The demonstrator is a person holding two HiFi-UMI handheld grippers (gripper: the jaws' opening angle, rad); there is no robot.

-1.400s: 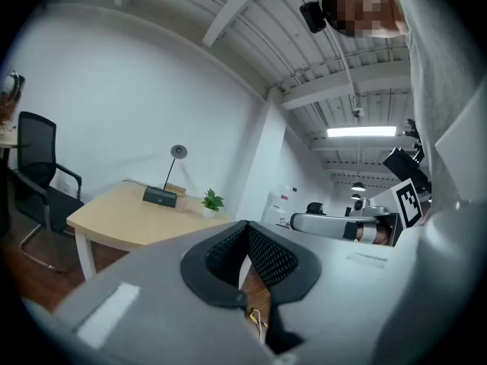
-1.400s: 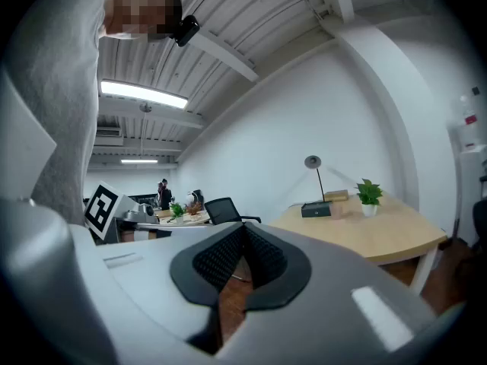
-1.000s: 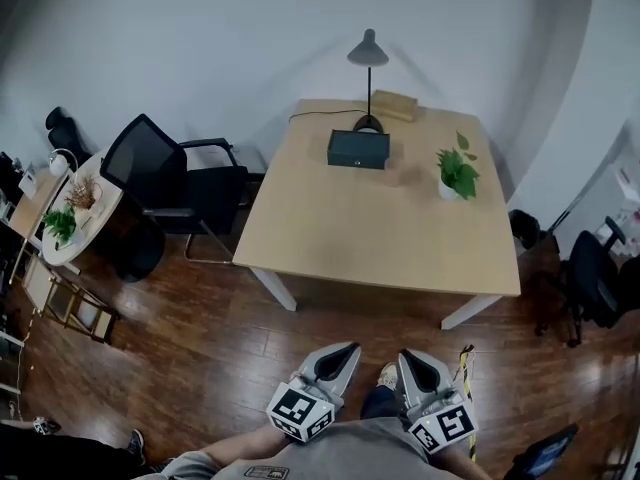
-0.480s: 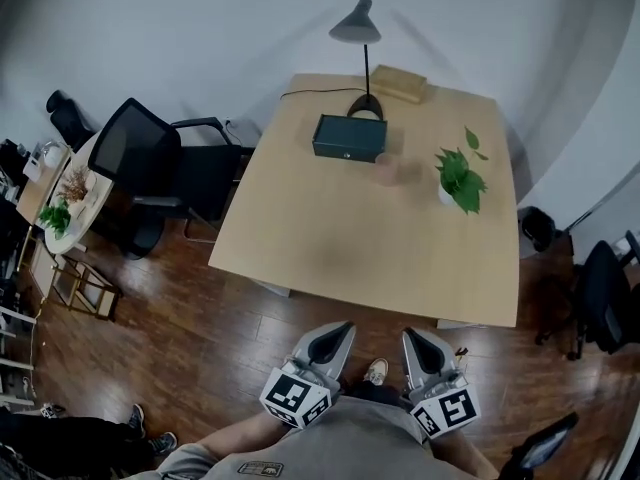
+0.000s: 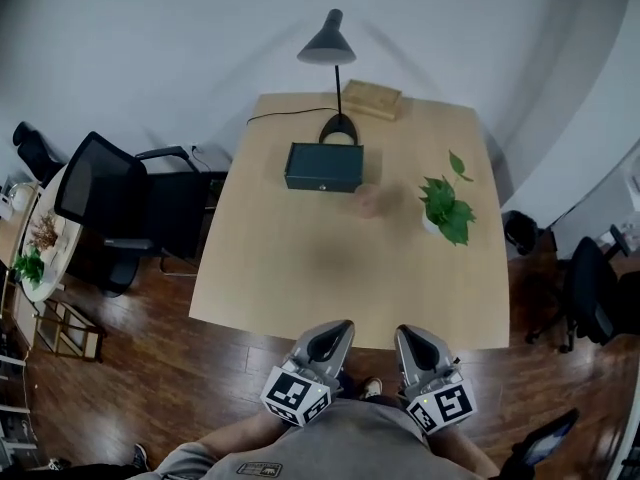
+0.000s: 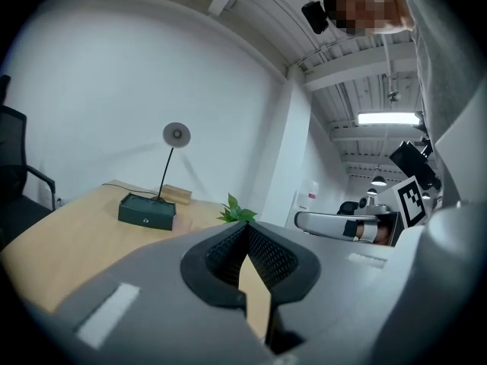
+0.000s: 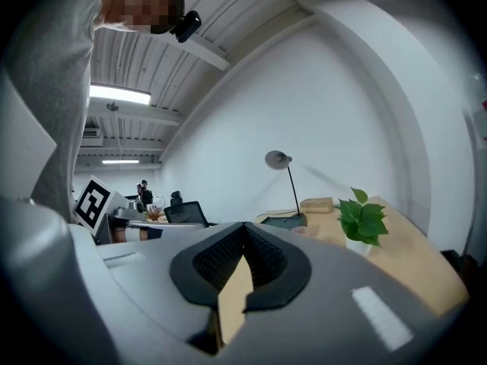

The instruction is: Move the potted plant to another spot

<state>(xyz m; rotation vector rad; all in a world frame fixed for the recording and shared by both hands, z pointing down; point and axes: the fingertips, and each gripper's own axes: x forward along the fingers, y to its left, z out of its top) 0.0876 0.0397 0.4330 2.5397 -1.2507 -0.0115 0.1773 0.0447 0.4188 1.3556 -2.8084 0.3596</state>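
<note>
The left gripper (image 5: pixel 338 328) and right gripper (image 5: pixel 408 333) are closed and empty at the wooden table's (image 5: pixel 290 278) near edge. The potted plant (image 5: pixel 443 208) stands well apart at one o'clock. This looks like the approach, and next a gripper must open and reach its pot.

Your head camera looks steeply down from above the near edge of the table (image 5: pixel 280 278). Both gripper views face level across it; all three share the potted plant (image 5: pixel 445 208) at two o'clock.
</note>
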